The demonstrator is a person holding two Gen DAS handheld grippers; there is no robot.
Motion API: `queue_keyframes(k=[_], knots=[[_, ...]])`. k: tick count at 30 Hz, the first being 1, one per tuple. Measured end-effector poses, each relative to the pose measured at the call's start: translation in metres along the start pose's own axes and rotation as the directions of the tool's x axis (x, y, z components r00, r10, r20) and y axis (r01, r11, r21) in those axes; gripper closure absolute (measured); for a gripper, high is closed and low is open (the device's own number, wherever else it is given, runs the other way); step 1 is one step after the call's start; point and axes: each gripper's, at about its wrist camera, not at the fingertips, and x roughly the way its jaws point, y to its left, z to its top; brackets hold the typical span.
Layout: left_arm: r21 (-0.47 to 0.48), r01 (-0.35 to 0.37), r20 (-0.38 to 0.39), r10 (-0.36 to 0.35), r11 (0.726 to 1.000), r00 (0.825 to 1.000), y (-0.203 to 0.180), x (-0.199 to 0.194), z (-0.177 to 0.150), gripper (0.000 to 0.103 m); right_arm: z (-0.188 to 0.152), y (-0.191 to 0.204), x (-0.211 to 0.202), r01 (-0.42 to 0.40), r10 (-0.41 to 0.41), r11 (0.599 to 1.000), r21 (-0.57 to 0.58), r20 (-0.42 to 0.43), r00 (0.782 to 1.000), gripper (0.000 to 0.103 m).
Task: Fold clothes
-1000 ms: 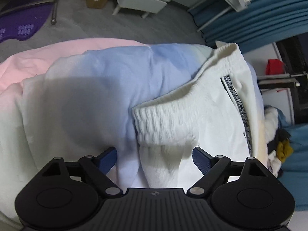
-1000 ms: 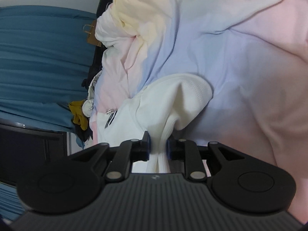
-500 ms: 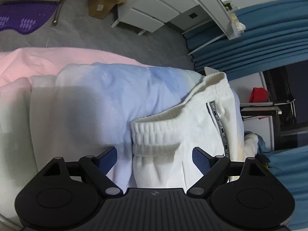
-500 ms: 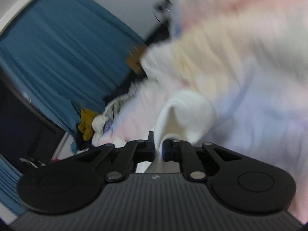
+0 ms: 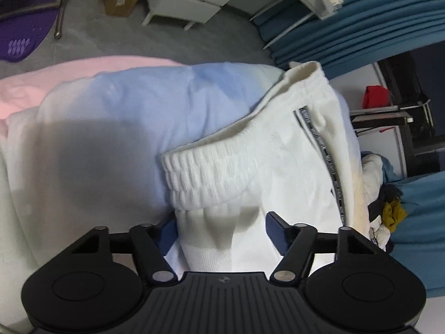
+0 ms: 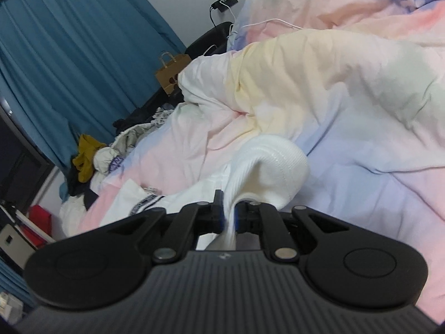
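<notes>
Left gripper (image 5: 221, 229): I had its jaws closing around the white sweatpants (image 5: 250, 172), cloth between the pads but not yet pinched. Their ribbed waistband (image 5: 211, 172) lay just ahead, running crosswise, the side-striped leg stretching away rightward over the pastel duvet (image 5: 116, 117). Through the right wrist camera, my right gripper (image 6: 228, 217) was clenched on a bunched white fold of the garment, lifted off the duvet.

both wrist views sit close, angled down over the bed; both share the white pants (image 5: 278, 172) (image 6: 267, 167) and pastel duvet (image 5: 116, 117) (image 6: 361, 105).
</notes>
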Motion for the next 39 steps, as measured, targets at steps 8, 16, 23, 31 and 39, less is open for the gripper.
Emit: queue_keyframes(k=[8, 16, 23, 31, 39], knots=[[0.164, 0.158, 0.078, -0.172, 0.974, 0.982, -0.018, -0.028, -0.016, 0.038, 0.001, 0.003, 0.000, 0.021, -0.021, 1.000, -0.007, -0.002, 1.000, 0.093], [0.102, 0.043, -0.116, -0.031, 0.994, 0.993, -0.016, 0.021, -0.002, 0.034, 0.002, -0.003, 0.000, 0.042, -0.040, 0.998, 0.049, -0.032, 0.999, 0.093], [0.137, 0.067, -0.136, -0.048, 0.988, 0.990, -0.017, 0.035, 0.001, 0.064, 0.001, -0.015, 0.009, 0.067, -0.056, 0.989, 0.133, -0.086, 0.995, 0.093], [0.080, 0.118, -0.122, -0.108, 0.990, 0.987, -0.006, 0.030, 0.006, 0.083, 0.001, -0.017, 0.004, 0.048, -0.031, 0.975, 0.217, -0.079, 0.996, 0.093], [0.045, 0.183, -0.071, -0.180, 0.982, 0.981, -0.007, 0.016, 0.004, 0.091, 0.005, -0.012, -0.001, 0.004, 0.007, 0.966, 0.259, -0.042, 0.999, 0.093]])
